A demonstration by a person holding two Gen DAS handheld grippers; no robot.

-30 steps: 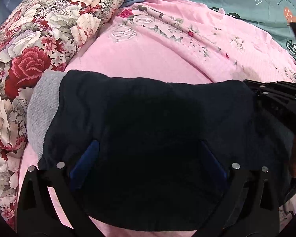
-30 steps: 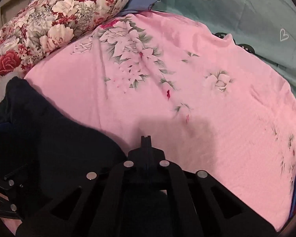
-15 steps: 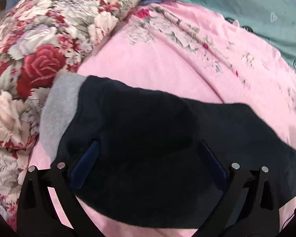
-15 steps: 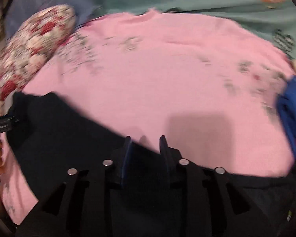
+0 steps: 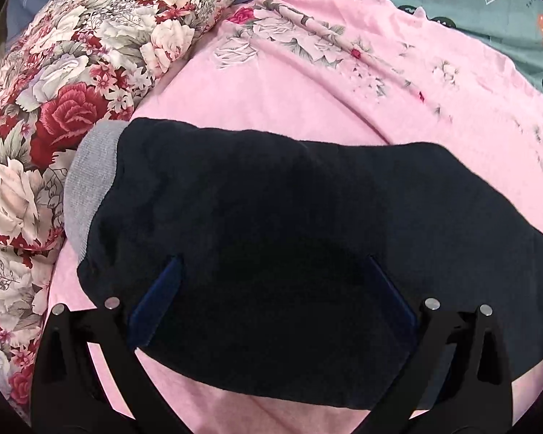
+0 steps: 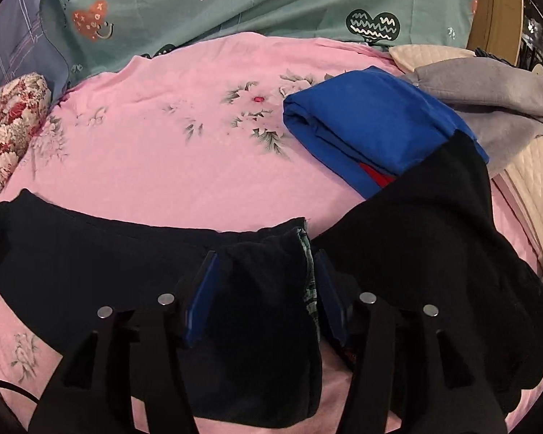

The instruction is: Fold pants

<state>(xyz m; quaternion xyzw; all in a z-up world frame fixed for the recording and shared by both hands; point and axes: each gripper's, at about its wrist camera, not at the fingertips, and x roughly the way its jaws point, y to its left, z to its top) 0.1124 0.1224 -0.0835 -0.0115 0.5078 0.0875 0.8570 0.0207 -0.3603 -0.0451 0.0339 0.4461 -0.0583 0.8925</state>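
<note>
On the pink sheet point(image 6: 184, 166) the dark pants point(image 5: 271, 224) lie part-folded, one end over the blue garment point(image 6: 373, 123). Both left gripper point(image 5: 271, 271) and right gripper point(image 6: 264, 271) hover released (more folds remain, I'd say).

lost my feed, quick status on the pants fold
Left tool open over the dark pants. Right tool open, straddling a bunched fold. Blue folded garment lies under the pants' far end.

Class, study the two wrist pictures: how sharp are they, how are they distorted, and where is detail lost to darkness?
Left wrist: sharp, fisheye bowing, black corners; the dark pants show almost no fold detail. Right wrist: equally sharp and bowed; pants again near black, the blue garment well lit.
</note>
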